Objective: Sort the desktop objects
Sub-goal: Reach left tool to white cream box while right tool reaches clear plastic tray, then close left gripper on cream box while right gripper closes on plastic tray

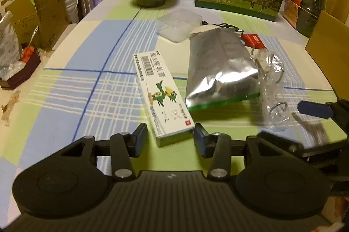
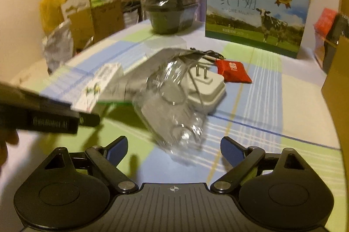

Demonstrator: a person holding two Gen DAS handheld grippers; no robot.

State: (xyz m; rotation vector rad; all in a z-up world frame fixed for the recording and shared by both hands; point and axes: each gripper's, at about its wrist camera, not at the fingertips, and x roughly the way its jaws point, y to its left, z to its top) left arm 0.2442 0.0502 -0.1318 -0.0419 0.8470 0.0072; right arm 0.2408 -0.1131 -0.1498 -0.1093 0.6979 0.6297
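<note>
Left gripper [image 1: 170,140] sits low over the checked tablecloth [image 1: 91,88], jaws spread and empty, the near end of the white carton [image 1: 163,96] lying between the two blue pads [image 1: 201,140] — neither pad looks to be touching it yet. The carton lies flat and slanted, its far end close beside the silver foil pouch [image 1: 220,70]. Judgement: the step in hand is the pick of this carton; close squarely across its narrow width, pads level with the table, so the box does not pivot out. Right gripper [image 2: 173,150] is likewise wide open and holding nothing, hovering just short of the crumpled clear plastic bag [image 2: 174,105]; metal rings show through the film in the left view. The bag is blurred here, so exact contact cannot be told. Bite the bunched film near the rings, not a loose edge — thin plastic slips and drags. Behind it lie the white plug adapter [image 2: 207,88] and a red sachet [image 2: 233,70], near but apart. Milk box [image 2: 255,11] and clear lidded container [image 1: 178,24] stand further back.
</note>
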